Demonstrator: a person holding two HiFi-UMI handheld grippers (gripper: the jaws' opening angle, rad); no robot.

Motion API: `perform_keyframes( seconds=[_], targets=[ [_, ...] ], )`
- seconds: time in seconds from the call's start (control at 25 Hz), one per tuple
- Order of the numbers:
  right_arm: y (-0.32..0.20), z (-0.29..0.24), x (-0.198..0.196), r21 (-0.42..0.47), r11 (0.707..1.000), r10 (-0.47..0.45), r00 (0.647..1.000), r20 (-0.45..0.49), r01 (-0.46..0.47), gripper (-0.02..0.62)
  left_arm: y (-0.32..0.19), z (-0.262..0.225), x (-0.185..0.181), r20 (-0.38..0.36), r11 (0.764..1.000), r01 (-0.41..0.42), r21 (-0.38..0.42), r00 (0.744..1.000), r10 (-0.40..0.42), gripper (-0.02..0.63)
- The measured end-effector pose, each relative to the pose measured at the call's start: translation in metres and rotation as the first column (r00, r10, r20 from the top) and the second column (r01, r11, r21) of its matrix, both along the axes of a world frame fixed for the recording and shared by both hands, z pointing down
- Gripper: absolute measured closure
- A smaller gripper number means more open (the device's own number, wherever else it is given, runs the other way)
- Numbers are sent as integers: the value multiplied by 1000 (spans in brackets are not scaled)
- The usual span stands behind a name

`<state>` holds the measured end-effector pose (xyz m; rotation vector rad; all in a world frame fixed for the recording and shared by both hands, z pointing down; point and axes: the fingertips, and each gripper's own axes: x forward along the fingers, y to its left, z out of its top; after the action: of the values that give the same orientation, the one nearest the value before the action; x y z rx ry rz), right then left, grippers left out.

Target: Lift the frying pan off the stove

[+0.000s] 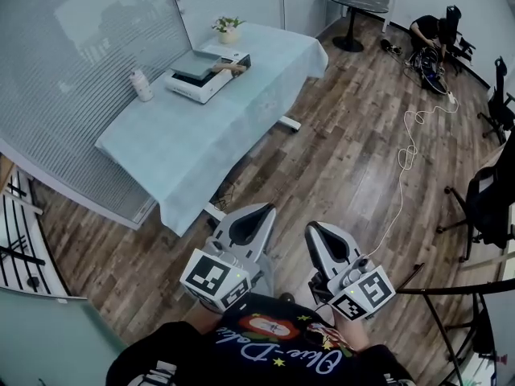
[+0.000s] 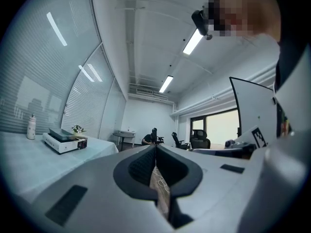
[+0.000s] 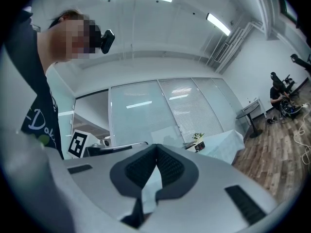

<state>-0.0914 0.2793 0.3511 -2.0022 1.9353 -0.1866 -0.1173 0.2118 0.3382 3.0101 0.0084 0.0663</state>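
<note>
Over floor point(image 1: 346, 151), well apart from worktop point(image 1: 173, 147): my left gripper point(image 1: 260, 209) and right gripper point(image 1: 313, 229), fingers clenched on nothing. Stove point(image 1: 205, 76) sits on worktop.

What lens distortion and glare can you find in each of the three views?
Head view: wide-angle bending curves the brown wooden plank floor and the pale blue cloth-covered table near the edges. Left gripper view: round fisheye frame with dark corners, a long ceiling strip light blown out. Right gripper view: same round frame, strip lights mirrored in the glass partition wall.
</note>
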Motion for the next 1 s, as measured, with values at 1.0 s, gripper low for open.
perform_keyframes(
  seconds=[1.0],
  targets=[
    [-124, 18, 69, -42, 999, -27, 1000, 9, 28, 594, -127, 28, 63, 15, 997, 54, -62, 999, -53, 600]
  ],
)
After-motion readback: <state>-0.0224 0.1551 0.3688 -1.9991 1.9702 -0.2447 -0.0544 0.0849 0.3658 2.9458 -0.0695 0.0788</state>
